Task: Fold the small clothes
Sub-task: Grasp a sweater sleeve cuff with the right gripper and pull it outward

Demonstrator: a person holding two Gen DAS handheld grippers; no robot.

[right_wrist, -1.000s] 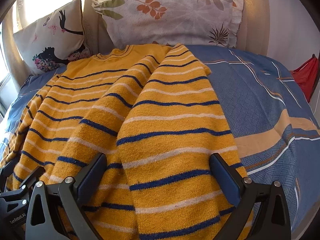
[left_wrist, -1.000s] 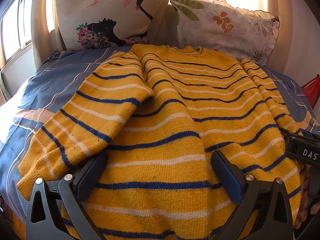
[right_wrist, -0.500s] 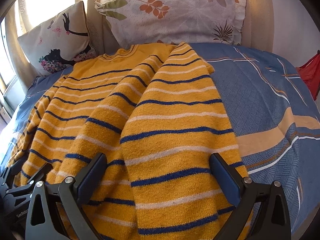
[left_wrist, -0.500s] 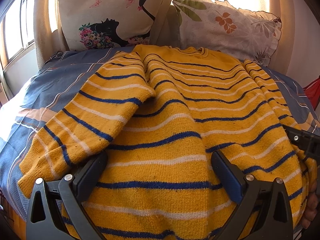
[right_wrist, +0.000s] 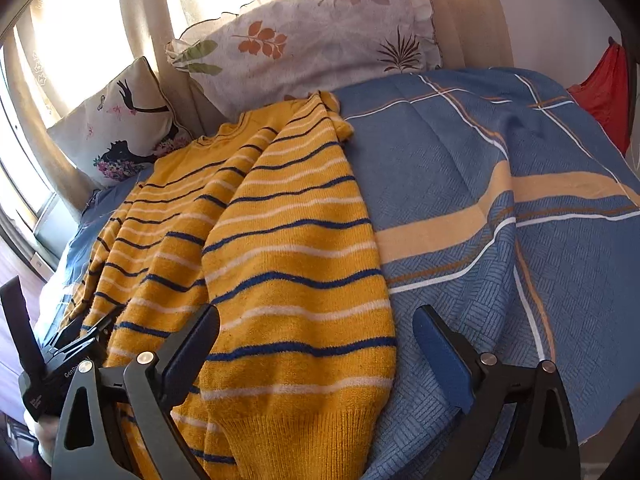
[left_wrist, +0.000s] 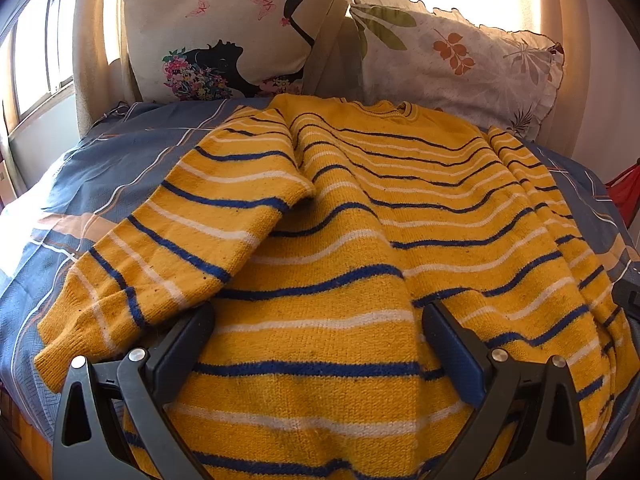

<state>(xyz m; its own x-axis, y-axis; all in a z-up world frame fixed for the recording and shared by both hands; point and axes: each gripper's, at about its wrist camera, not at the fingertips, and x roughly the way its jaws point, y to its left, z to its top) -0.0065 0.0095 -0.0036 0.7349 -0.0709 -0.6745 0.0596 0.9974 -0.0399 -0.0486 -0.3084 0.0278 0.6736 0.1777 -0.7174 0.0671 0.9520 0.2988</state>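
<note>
Both grippers hover low, fingers spread: left gripper (left_wrist: pixel 318 344) over the hem, right gripper (right_wrist: pixel 316 344) over a sleeve. One striped yellow sweater (left_wrist: pixel 360 240) lies on the bed (right_wrist: pixel 500 200); two pillows (left_wrist: pixel 224 36) behind.

I see a bed (right_wrist: pixel 500 184) covered in blue plaid bedding. A yellow striped sweater (left_wrist: pixel 360 240) lies spread flat on it, both sleeves folded inward. Two pillows (left_wrist: pixel 224 36) lean at its head.

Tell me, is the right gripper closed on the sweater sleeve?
No, the right gripper stands open, its fingers either side of the sleeve.
</note>
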